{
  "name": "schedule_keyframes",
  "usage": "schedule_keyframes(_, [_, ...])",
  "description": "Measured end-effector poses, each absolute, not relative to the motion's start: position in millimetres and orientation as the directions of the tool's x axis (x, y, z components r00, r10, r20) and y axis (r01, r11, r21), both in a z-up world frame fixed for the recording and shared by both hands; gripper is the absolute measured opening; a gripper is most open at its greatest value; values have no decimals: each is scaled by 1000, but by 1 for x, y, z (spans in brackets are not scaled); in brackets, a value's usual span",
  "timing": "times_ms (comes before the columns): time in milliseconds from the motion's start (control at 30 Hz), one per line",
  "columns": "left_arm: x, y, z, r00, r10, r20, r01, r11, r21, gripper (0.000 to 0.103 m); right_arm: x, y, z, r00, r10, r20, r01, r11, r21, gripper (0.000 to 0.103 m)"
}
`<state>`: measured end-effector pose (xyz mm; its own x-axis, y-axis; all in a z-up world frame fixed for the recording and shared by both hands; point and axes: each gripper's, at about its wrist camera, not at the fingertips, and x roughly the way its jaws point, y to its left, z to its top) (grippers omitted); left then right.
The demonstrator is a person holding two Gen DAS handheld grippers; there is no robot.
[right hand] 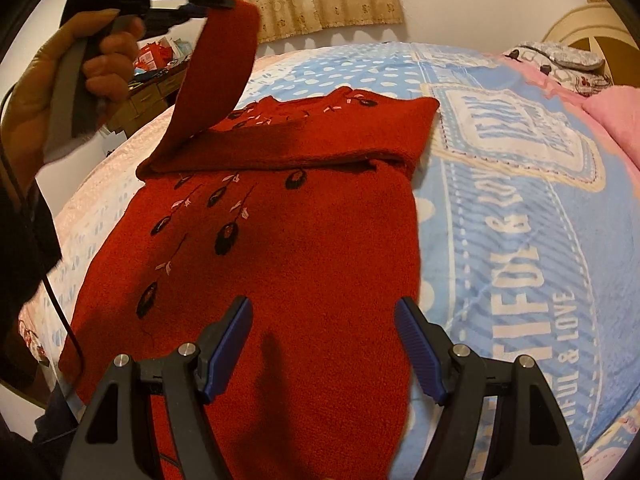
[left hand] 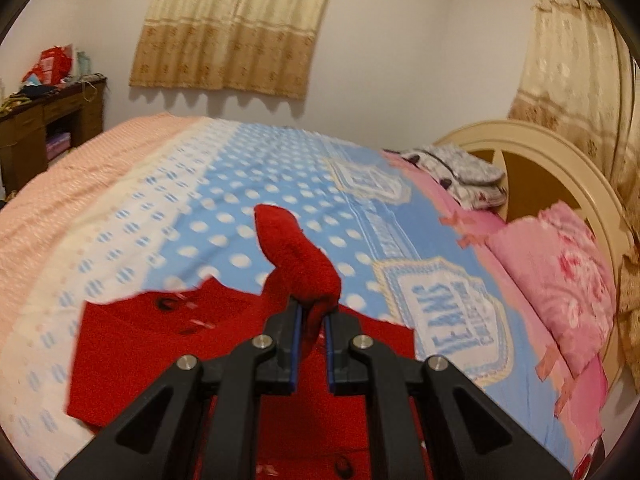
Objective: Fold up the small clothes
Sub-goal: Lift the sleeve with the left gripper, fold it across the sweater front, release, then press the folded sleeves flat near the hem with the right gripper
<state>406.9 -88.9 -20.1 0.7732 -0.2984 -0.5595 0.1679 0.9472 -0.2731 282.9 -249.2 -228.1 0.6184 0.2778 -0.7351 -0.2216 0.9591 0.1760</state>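
A small red knitted sweater (right hand: 288, 248) with dark embroidered flowers lies flat on the blue dotted bedspread (right hand: 520, 240). One sleeve lies folded across its chest (right hand: 340, 136). The other sleeve (right hand: 224, 60) is lifted off the bed, and my left gripper (right hand: 208, 2) is shut on its cuff, held by a hand (right hand: 108, 52) at the upper left. In the left wrist view the red cuff (left hand: 296, 256) sticks up between the left gripper (left hand: 312, 312) pads, above the sweater body (left hand: 168, 352). My right gripper (right hand: 324, 312) hovers open over the sweater's lower part, nothing between its fingers.
A pink pillow (left hand: 560, 280) and a folded grey patterned cloth (left hand: 460, 172) lie by the cream headboard (left hand: 560, 156) at the right. A dark wooden desk (left hand: 48, 120) with clutter stands at the far left. Curtains (left hand: 232, 28) hang on the wall behind the bed.
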Motion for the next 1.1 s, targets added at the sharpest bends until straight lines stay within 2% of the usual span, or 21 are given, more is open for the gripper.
schedule_keyframes(200, [409, -134, -41, 756, -280, -591, 201, 960, -198, 10, 283, -250, -230, 621, 282, -731, -221, 958, 181, 74])
schedule_keyframes(267, [409, -142, -56, 741, -241, -627, 183, 971, -157, 12, 283, -250, -231, 621, 283, -731, -222, 958, 182, 74])
schedule_keyframes(333, [410, -144, -72, 700, -270, -661, 203, 963, -178, 12, 283, -251, -231, 621, 284, -730, -224, 957, 182, 74])
schedule_keyframes(433, [404, -149, -90, 657, -249, -712, 220, 966, -135, 26, 283, -252, -233, 624, 288, -726, -229, 956, 183, 74])
schedule_keyframes(500, [397, -143, -92, 649, -267, -712, 236, 961, -145, 32, 282, -250, -234, 629, 283, -724, -237, 957, 169, 74])
schedule_keyframes(633, [377, -124, -82, 680, -262, -685, 257, 960, -111, 63, 279, -248, -235, 637, 282, -717, -250, 956, 154, 75])
schedule_keyframes(667, [372, -116, -78, 699, -251, -670, 257, 962, -92, 66, 278, -249, -235, 638, 284, -715, -252, 955, 154, 75])
schedule_keyframes(700, [366, -106, -76, 718, -229, -657, 255, 965, -58, 67, 278, -250, -235, 640, 286, -713, -254, 955, 154, 75])
schedule_keyframes(767, [359, -81, -74, 762, -154, -630, 215, 976, 22, 80, 277, -250, -236, 642, 287, -711, -254, 955, 156, 75])
schedule_keyframes(833, [358, -54, -77, 792, -70, -606, 142, 987, 72, 88, 277, -250, -235, 645, 285, -709, -248, 956, 159, 75])
schedule_keyframes(1000, [375, 11, -100, 778, 203, -594, -71, 969, 239, 90, 279, -250, -222, 647, 289, -706, -229, 956, 181, 75])
schedule_keyframes(1100, [386, 46, -117, 737, 275, -618, -156, 958, 240, 90, 288, -250, -191, 690, 292, -662, -235, 956, 177, 75])
